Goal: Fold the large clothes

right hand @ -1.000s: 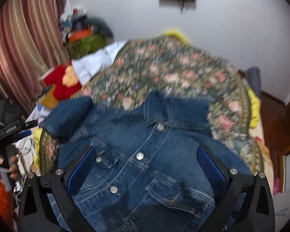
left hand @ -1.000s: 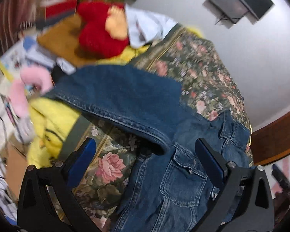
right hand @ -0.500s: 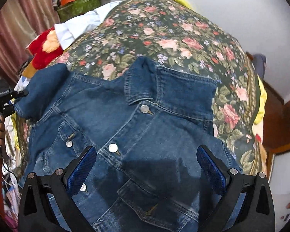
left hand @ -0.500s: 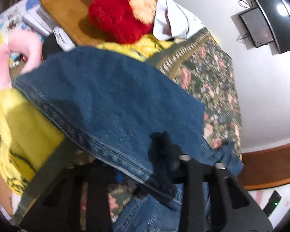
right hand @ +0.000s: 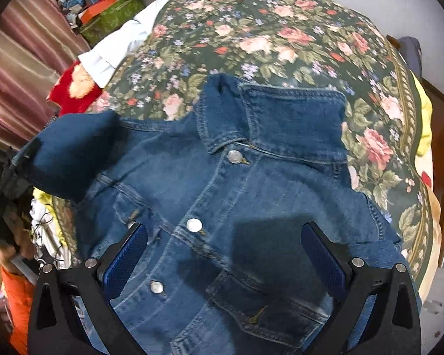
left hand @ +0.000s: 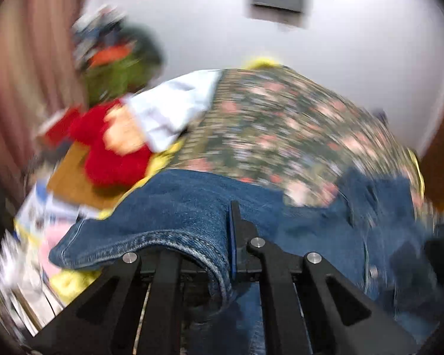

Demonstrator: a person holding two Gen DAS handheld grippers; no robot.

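A blue denim jacket (right hand: 251, 207) lies front-up on the floral bedspread (right hand: 266, 38), collar toward the far side, buttons closed. My left gripper (left hand: 226, 236) is shut on the jacket's left sleeve (left hand: 168, 216) and holds its cuff edge lifted off the bed. That lifted sleeve (right hand: 71, 153) shows at the left of the right wrist view, with the left gripper (right hand: 17, 165) at its end. My right gripper (right hand: 225, 254) is open and empty, hovering above the jacket's chest and pockets.
A red plush toy (left hand: 109, 153) and a white cloth (left hand: 171, 109) lie at the bed's left edge, with a green box (right hand: 109, 14) and clutter beyond. A curtain (right hand: 17, 68) hangs at the left. Yellow bedding (right hand: 426, 124) edges the bed's right side.
My left gripper has closed on the sleeve and lifted it, swinging toward the jacket's body. My right gripper has moved lower and closer over the jacket, still open.
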